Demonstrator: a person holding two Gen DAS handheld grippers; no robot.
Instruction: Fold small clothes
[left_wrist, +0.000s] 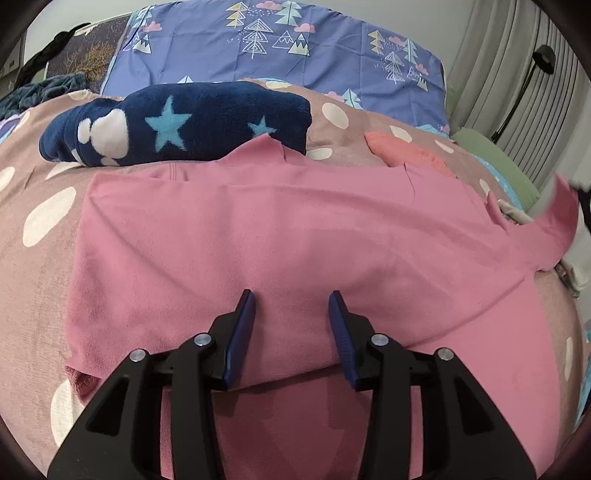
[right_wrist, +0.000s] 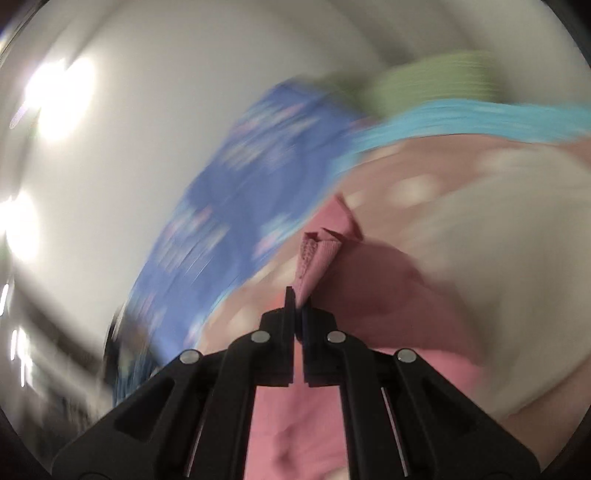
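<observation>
A pink garment (left_wrist: 258, 229) lies spread on the dotted bedspread (left_wrist: 37, 221), its near edge folded over. In the left wrist view my left gripper (left_wrist: 291, 295) rests low on that folded edge. Its blue pads (left_wrist: 243, 332) stand apart with the fold bulging between them, not pinched. At the far right one corner of the garment (left_wrist: 561, 210) is lifted off the bed. The right wrist view is motion-blurred. There my right gripper (right_wrist: 297, 295) is shut on a bunched tip of the pink garment (right_wrist: 317, 251), which hangs away beneath it.
A navy fleece with stars (left_wrist: 184, 122) lies rolled behind the garment. A blue tree-print pillow (left_wrist: 280, 48) stands at the head of the bed. Coral (left_wrist: 402, 151) and green (left_wrist: 491, 158) cloths lie at the right, with a curtain (left_wrist: 517, 92) and a floor lamp (left_wrist: 543, 59) beyond.
</observation>
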